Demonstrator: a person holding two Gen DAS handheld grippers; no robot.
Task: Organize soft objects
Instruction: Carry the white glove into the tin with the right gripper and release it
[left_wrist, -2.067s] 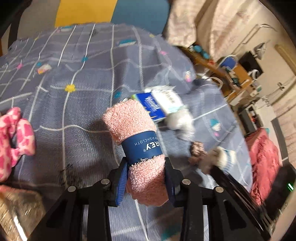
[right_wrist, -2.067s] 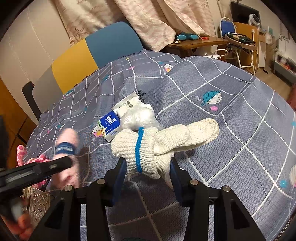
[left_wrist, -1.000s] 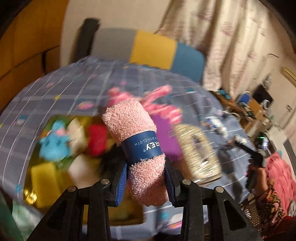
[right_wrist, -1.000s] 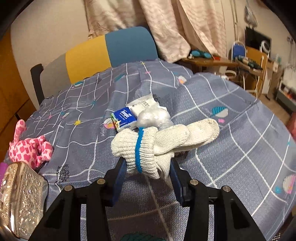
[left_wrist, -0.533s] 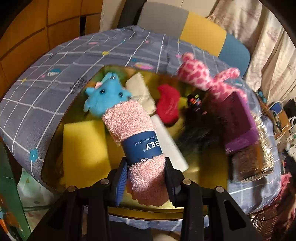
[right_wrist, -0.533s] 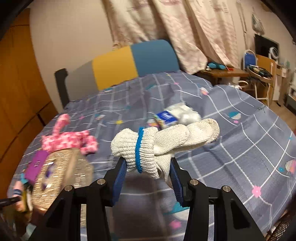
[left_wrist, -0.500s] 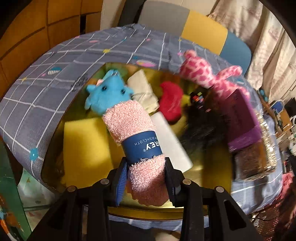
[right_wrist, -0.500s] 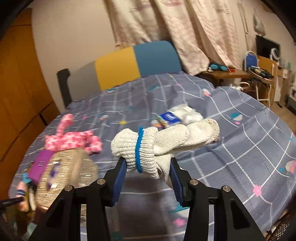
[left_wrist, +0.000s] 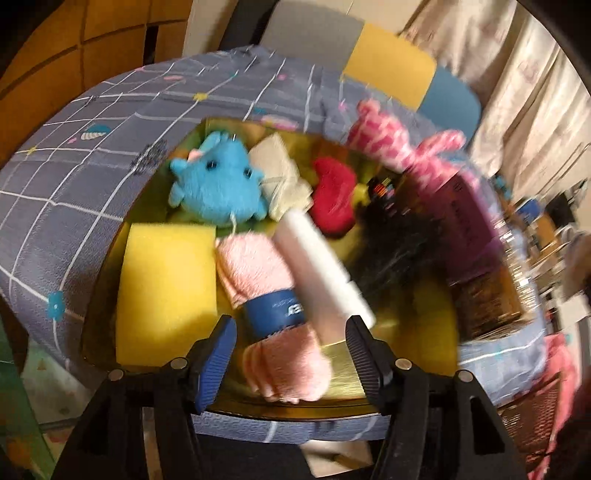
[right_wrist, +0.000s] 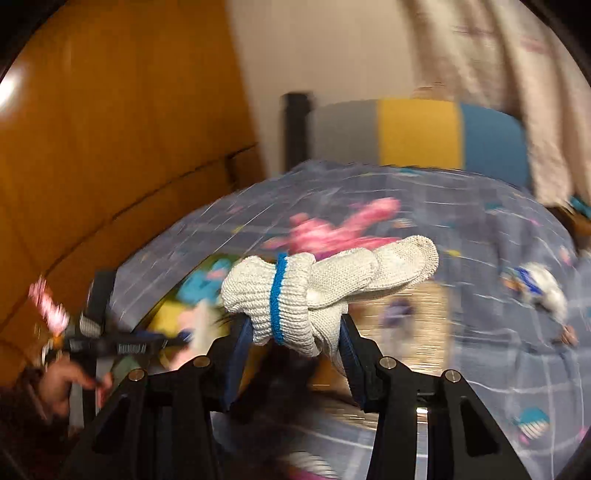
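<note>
Left gripper (left_wrist: 288, 354) jaws opening around pink dishcloth (left_wrist: 273, 306), label unreadable; right gripper (right_wrist: 291, 343) clamps white gloves (right_wrist: 314, 288).

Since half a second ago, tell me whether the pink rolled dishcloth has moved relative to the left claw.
Yes. The pink rolled dishcloth has dropped out of the opening left claw, now free of the pads, lying in the gold tray beside the yellow sponge.
</note>
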